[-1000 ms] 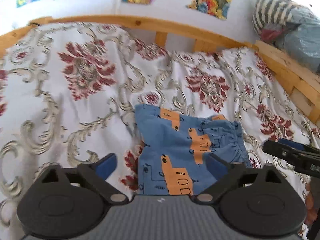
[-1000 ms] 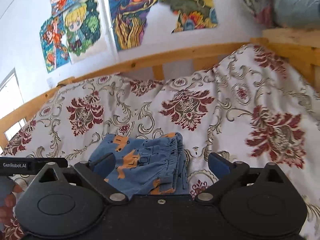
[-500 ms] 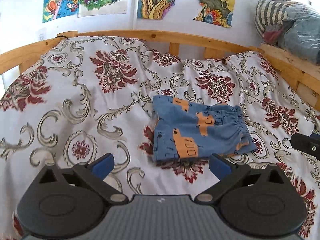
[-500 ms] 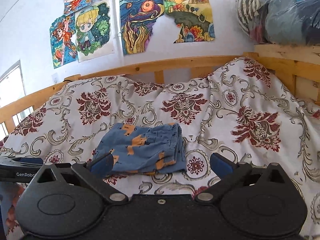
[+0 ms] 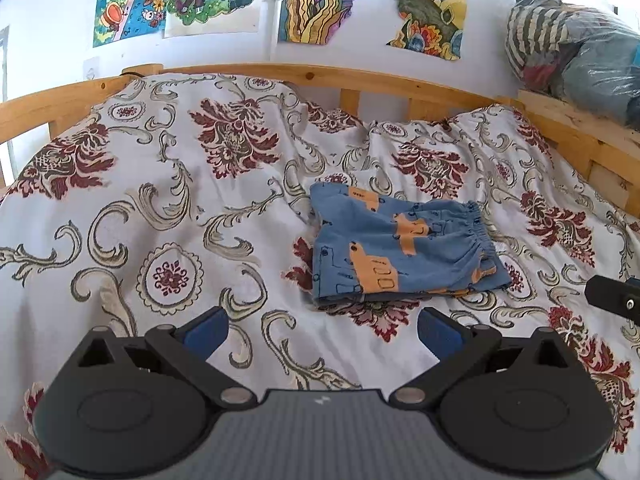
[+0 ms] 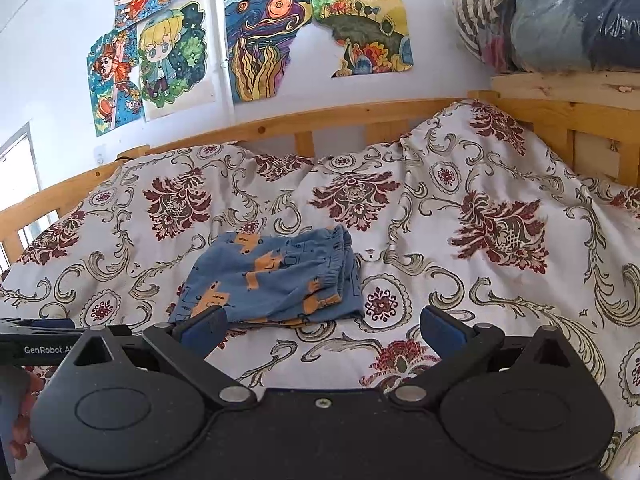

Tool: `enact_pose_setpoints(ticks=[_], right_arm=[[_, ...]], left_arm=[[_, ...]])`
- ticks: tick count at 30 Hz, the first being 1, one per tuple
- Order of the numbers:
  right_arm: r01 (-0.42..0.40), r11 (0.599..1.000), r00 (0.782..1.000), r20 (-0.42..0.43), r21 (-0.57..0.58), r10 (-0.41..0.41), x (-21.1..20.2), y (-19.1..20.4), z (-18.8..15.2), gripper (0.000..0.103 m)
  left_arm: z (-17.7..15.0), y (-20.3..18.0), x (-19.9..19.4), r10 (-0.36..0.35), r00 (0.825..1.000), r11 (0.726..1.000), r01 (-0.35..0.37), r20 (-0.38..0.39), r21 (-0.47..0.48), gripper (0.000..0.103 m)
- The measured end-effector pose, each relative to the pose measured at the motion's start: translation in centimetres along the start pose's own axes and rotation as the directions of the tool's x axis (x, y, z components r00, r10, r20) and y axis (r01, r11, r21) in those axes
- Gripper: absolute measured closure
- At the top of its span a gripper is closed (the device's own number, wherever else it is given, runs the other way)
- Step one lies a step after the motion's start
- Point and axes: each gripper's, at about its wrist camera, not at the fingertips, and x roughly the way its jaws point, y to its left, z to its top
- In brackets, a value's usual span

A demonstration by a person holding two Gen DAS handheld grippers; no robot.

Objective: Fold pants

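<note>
While both my grippers hover above the floral bedspread (image 5: 160,208) with jaws spread wide and empty, the folded blue pants (image 5: 400,252) lie flat ahead, right of my left gripper (image 5: 322,330) and left of my right gripper (image 6: 320,326).

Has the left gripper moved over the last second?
Yes. The left gripper has pulled back from the folded pants, and more of the wooden bed rail shows.
</note>
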Motion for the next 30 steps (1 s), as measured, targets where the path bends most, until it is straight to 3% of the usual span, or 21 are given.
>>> enact_pose_setpoints(ticks=[30], right_arm=[[0.008, 1.000, 1.000, -0.019, 0.013, -0.008, 0.25, -0.66, -0.29, 0.001]], left_arm=[[-0.38, -0.02, 0.29, 0.019, 1.000, 1.000, -0.018, -0.022, 0.021, 0.000]])
